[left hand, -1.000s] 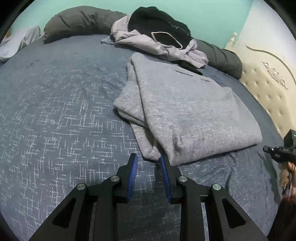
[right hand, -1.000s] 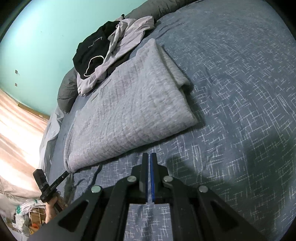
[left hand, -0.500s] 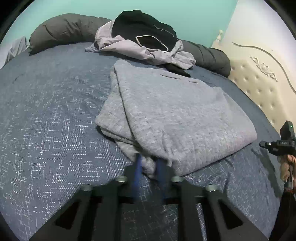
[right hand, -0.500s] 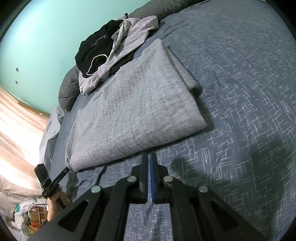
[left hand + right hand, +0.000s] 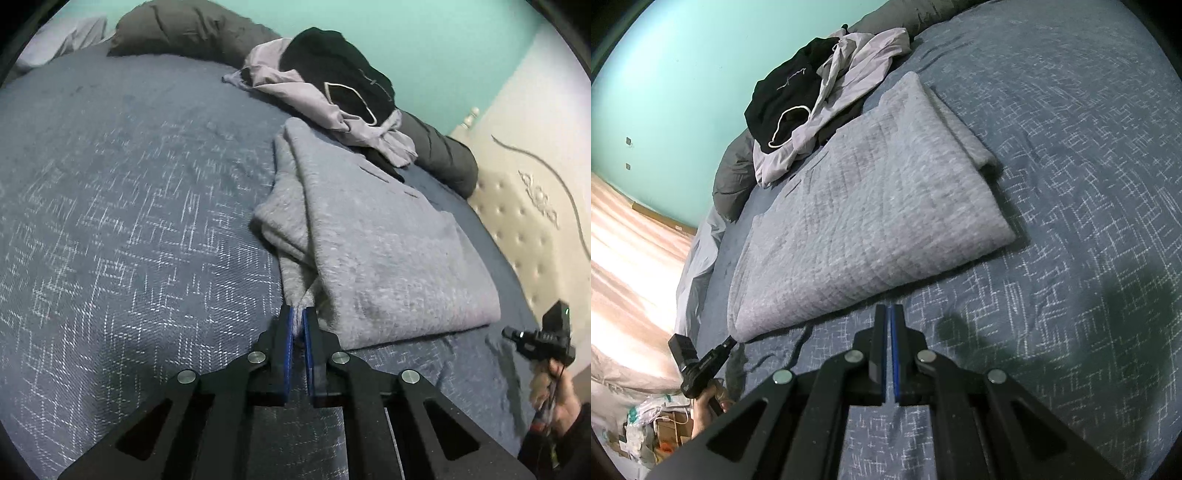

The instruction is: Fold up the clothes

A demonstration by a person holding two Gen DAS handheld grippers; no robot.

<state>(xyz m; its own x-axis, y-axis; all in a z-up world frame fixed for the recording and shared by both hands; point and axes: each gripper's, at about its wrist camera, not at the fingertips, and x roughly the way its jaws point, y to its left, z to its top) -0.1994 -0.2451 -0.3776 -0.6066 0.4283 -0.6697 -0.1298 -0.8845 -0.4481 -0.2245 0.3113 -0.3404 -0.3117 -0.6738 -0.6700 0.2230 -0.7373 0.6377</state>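
Left wrist view: left gripper [image 5: 298, 317], agape a second ago, now pinched on the near corner of the grey garment [image 5: 388, 254], half-folded toward the headboard [image 5: 532, 221] side of the bed [image 5: 129, 206], short of the heaped clothes [image 5: 332, 92]. Means a hold secured, next fold likely ready to lift. Right wrist view: right gripper [image 5: 889, 314] unmoved, pressed together on nothing, hovering just beside the garment's near edge.

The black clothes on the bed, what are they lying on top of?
The black garment lies on a crumpled light lilac garment, at the far end of the gray sweater. What is under that pile is covered.
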